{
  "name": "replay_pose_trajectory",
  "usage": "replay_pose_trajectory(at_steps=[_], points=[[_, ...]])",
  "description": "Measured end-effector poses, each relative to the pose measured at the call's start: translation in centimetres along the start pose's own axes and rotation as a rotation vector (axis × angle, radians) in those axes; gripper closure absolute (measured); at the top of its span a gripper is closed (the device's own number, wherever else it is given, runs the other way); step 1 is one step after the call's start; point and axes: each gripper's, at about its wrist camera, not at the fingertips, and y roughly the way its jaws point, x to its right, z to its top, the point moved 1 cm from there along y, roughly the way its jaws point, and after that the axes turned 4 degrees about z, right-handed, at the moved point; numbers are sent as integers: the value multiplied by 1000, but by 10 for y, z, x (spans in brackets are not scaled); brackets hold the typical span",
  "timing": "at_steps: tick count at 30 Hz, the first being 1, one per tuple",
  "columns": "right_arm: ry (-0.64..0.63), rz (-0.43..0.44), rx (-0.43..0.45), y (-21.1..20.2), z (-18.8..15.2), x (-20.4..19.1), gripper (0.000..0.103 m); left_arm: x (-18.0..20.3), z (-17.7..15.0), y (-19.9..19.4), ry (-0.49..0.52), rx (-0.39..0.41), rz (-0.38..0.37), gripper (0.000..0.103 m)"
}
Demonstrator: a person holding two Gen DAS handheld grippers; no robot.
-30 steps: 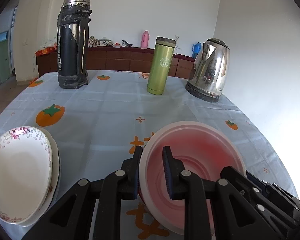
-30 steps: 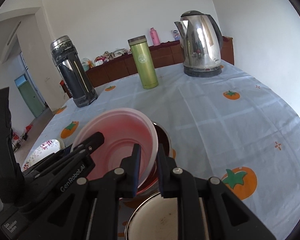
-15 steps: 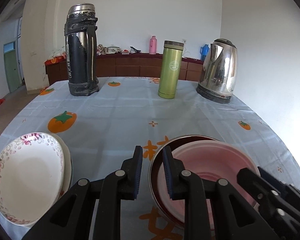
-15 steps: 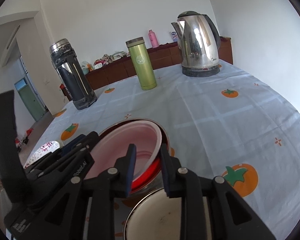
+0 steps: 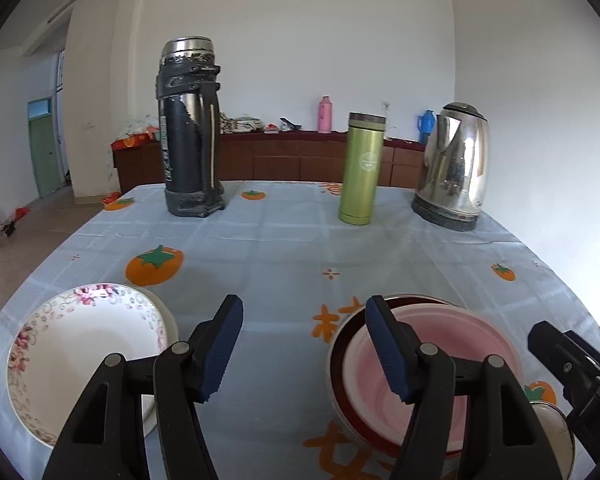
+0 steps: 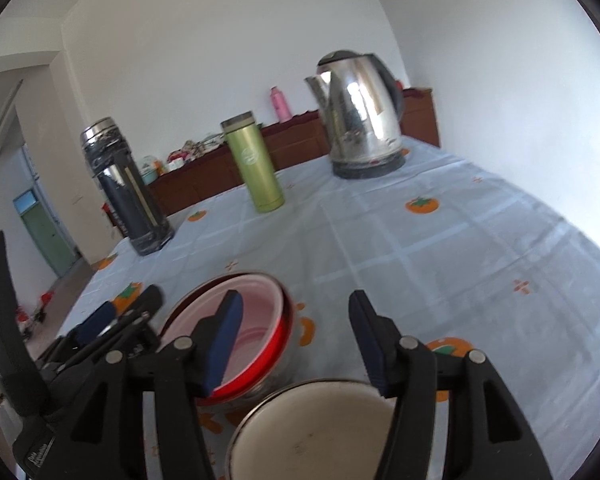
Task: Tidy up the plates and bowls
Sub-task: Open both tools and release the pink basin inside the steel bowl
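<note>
The pink bowl [image 5: 432, 364] sits nested inside a dark red bowl [image 5: 340, 360] on the near right part of the table [image 5: 300, 248], and both grippers are letting go of it. The left gripper [image 5: 304, 348] has its jaws opening, nothing between them but cloth; its right finger hangs over the pink bowl's left rim without pressing it. The right gripper [image 6: 296, 344] is opening too, with the nested pair lying just ahead and to its left and no pad on either rim. Directly under and in front of the right gripper, nearer than the nested pair, stands a metal bowl [image 6: 316, 428] with a pale inside. It looks like the likely next piece, and the right hand is plainly the closer one to it. Being round, it offers no long axis; any rim point serves. A stack of floral plates [image 5: 80, 352] lies to the near left, beside the left gripper.
</note>
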Motion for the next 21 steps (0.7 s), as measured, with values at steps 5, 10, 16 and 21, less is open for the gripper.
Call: replay_pose_trajectory(at_steps=[5,10,16,21], points=[[-56,-97,-33,8,-4,-3,46,-2,-4,0,-3,-11,9,37],[-52,-103,-89,20,-9,1,46,2,-6,-4,12,-7,9,36],[-42,-90,-94,21,-11,2,46,2,-9,-10,26,2,17,36],[-15,-63,-64,10,-7,3,46,2,-15,-17,30,7,31,36]])
